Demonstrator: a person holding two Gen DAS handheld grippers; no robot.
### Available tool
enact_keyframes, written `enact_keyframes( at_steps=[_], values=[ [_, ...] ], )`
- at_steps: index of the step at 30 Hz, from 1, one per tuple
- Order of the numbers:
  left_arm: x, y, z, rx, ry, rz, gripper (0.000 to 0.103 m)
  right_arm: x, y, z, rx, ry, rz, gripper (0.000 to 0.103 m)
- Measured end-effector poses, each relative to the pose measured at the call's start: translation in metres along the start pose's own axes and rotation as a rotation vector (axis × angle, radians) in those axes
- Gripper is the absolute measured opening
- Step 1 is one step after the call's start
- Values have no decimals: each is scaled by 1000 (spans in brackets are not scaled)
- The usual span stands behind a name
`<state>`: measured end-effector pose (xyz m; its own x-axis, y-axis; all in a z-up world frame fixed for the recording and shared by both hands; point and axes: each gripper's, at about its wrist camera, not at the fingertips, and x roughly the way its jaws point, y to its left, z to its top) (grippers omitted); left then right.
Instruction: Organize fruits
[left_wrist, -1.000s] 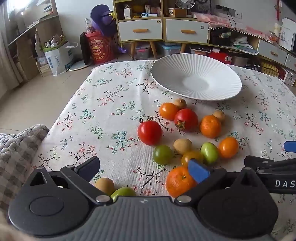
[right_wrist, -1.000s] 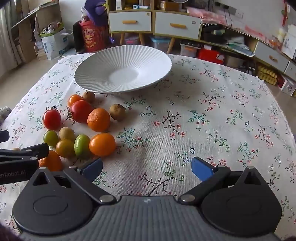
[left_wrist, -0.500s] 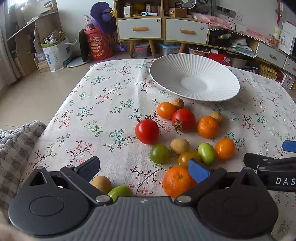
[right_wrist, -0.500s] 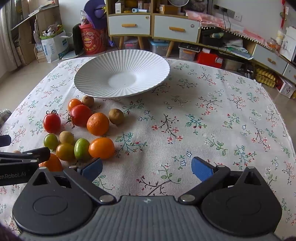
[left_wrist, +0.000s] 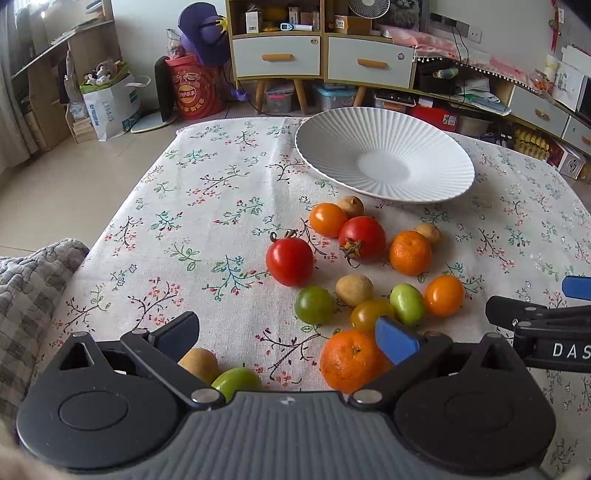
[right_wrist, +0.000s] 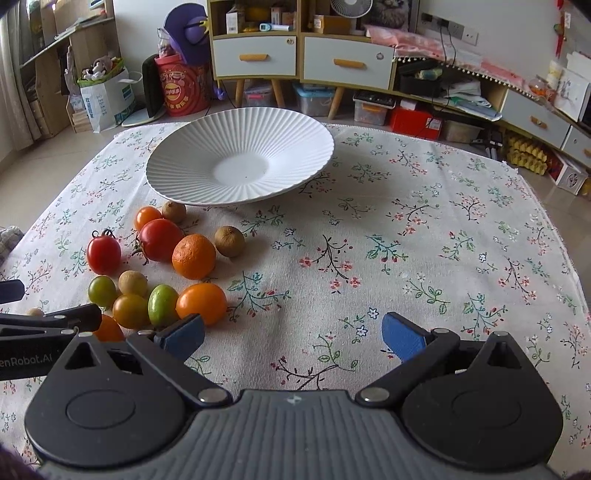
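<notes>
A white ribbed plate (left_wrist: 436, 133) (right_wrist: 295, 129) stands empty at the far side of the floral tablecloth. In front of it lie several small fruits: two red tomatoes (left_wrist: 290, 261) (right_wrist: 103, 254), mandarins (left_wrist: 410, 253) (right_wrist: 194, 256), orange, yellow and green cherry tomatoes (left_wrist: 314, 304) (right_wrist: 163, 305) and brown longans (left_wrist: 354, 290) (right_wrist: 229, 241). My left gripper (left_wrist: 288, 338) is open and empty, low over the near fruits, its right finger beside a large mandarin (left_wrist: 349, 360). My right gripper (right_wrist: 291, 334) is open and empty to the right of the pile.
The tablecloth (right_wrist: 424, 236) covers the whole table. A checked grey cloth (left_wrist: 22, 288) lies at the left table edge. Cabinets with drawers (right_wrist: 303, 59), boxes and bags stand on the floor beyond the far edge.
Both grippers have drawn back and risen slightly, so the table appears a little further away. No fruit has moved; both grippers stay open.
</notes>
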<state>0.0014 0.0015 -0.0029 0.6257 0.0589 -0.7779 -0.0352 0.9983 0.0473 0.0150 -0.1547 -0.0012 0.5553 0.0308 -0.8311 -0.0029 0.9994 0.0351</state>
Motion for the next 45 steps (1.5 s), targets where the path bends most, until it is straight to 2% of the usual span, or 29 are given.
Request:
enact_keyframes(
  at_steps=[33,45],
  values=[
    [-1,0,1,-8,5,-28,95,-1,0,0,3,-4,3,102],
    [-1,3,2,-4,21,-76,95,-3,0,1,3,-20,27,102]
  ],
)
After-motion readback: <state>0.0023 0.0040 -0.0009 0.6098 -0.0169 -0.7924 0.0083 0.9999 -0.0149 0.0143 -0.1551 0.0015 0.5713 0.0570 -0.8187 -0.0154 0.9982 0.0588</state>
